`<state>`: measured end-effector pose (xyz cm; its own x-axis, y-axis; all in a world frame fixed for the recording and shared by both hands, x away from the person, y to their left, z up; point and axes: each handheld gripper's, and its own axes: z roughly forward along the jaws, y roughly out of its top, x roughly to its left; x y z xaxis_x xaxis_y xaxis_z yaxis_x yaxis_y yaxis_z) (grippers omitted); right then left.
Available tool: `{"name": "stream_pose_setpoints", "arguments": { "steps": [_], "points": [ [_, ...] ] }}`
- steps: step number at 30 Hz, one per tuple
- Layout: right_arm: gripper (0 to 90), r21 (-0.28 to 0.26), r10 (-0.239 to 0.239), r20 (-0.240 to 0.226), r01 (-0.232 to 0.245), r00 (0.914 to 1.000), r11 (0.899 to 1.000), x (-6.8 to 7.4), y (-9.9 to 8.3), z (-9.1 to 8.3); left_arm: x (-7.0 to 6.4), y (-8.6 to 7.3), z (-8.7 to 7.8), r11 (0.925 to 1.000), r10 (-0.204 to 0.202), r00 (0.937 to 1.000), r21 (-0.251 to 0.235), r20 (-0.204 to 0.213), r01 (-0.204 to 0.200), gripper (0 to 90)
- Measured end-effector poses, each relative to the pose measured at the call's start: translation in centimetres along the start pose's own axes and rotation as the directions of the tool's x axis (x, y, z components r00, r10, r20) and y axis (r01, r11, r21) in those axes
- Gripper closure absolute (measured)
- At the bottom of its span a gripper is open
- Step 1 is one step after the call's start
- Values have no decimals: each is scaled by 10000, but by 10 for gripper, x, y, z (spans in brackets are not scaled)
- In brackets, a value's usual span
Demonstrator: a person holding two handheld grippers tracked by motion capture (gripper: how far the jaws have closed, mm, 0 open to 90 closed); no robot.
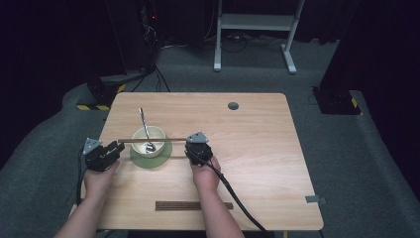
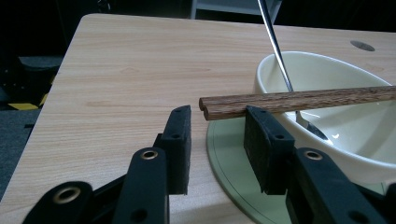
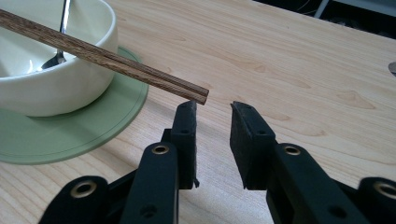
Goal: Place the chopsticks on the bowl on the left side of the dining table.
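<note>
- Spare chopsticks [image 1: 193,205] lie nearest, well in front of the bowl [image 1: 148,140].
- Chopstick pair [image 1: 153,140] rests across the bowl's rim, spoon [image 1: 145,130] inside.
- Left gripper [image 2: 217,122] and right gripper [image 3: 213,112]: jaws open, empty, beside the pair's ends.
- Risk: a nudge could roll the pair off the bowl onto the desk [image 1: 257,148].

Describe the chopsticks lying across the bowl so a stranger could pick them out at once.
Start at the green plate on the left half of the wooden table, where a cream bowl holds a metal spoon. The chopsticks are the dark wooden pair resting level across the bowl's rim, their ends near both grippers. Unlike the dark bundle of sticks lying flat near the table's front edge, they sit raised on the bowl.
</note>
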<state>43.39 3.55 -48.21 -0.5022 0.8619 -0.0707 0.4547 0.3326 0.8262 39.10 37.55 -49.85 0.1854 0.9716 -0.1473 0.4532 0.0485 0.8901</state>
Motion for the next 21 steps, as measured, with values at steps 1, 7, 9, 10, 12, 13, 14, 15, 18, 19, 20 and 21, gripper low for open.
{"name": "stream_pose_setpoints", "arguments": {
  "steps": [1, 7, 9, 10, 12, 13, 14, 15, 18, 19, 20, 21],
  "points": [
    [721, 8, -13, -20, 13, 10000, 10000, 0, 0, 0, 0, 0, 0, 10000, 7, 10000, 4, -24, -7, 624],
    [737, -34, -56, -4, 56, 10000, 10000, 2, -1, 1, -1, 1, 2, 10000, 21, 9999, 21, -102, -21, 665],
    [747, -59, -103, 15, 103, 9999, 9999, 2, -1, 1, -1, 1, 2, 10000, 29, 9999, 26, -134, -28, 674],
    [751, -53, -97, 19, 97, 10000, 9999, 1, -1, 2, -1, 1, 2, 10000, 23, 9999, 24, -140, -23, 678],
    [760, -51, -85, 32, 85, 10000, 10000, 1, -1, 3, -1, 1, 2, 10000, 31, 9999, 9, -151, -31, 683],
    [765, -48, -78, 21, 78, 10000, 10000, 1, -1, 3, -1, 1, 1, 10000, 25, 9999, 5, -154, -25, 684],
    [774, -48, -86, 12, 86, 10000, 10000, 1, -1, 3, -1, 1, 1, 10000, 30, 9999, 4, -155, -30, 685],
    [781, -43, -115, 15, 116, 9999, 9999, 2, -1, 3, -1, 1, 1, 10000, 29, 9999, 2, -156, -29, 686],
    [802, -60, -207, 14, 207, 9998, 9998, 2, -1, 4, -1, 1, 1, 10000, 53, 9999, 14, -153, -53, 690],
    [808, -67, -215, 12, 215, 9998, 9997, 3, -1, 4, -1, 1, 1, 10000, 51, 9999, 15, -147, -51, 692],
    [813, -61, -193, 8, 193, 9998, 9998, 3, -1, 3, -1, 1, 1, 10000, 67, 9999, 15, -143, -67, 693],
    [814, -97, -242, -3, 242, 9997, 9997, 3, -1, 4, -1, 1, 1, 10000, 94, 9999, 3, -136, -94, 695]
  ]
}}
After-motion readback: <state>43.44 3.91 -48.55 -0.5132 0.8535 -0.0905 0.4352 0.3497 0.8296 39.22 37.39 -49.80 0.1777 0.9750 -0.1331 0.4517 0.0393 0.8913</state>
